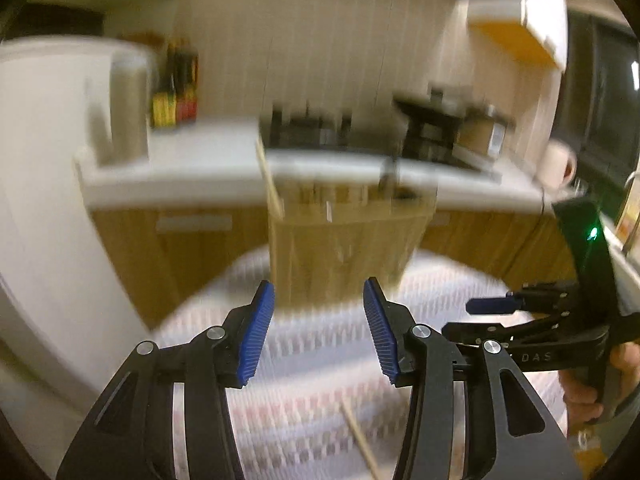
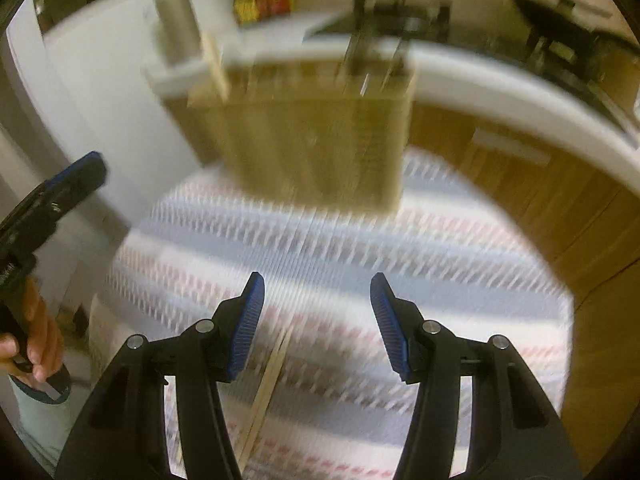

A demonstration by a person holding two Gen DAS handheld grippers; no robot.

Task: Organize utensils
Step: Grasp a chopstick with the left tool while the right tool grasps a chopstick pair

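Both my tools, left tool (image 1: 318, 332) and right tool (image 2: 316, 328), gape empty; chopsticks (image 2: 266, 392) at lower centre await the wooden holder (image 2: 316, 136).

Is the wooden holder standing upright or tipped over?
Upright: the wooden holder stands on the striped cloth, with utensil handles sticking up from its top.

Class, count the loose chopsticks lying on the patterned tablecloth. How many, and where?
2, side by side as a pair near the right gripper, in front of the wooden holder. Blur may hide others.

Wooden holder (image 2: 312, 140), woven tablecloth (image 2: 440, 264)
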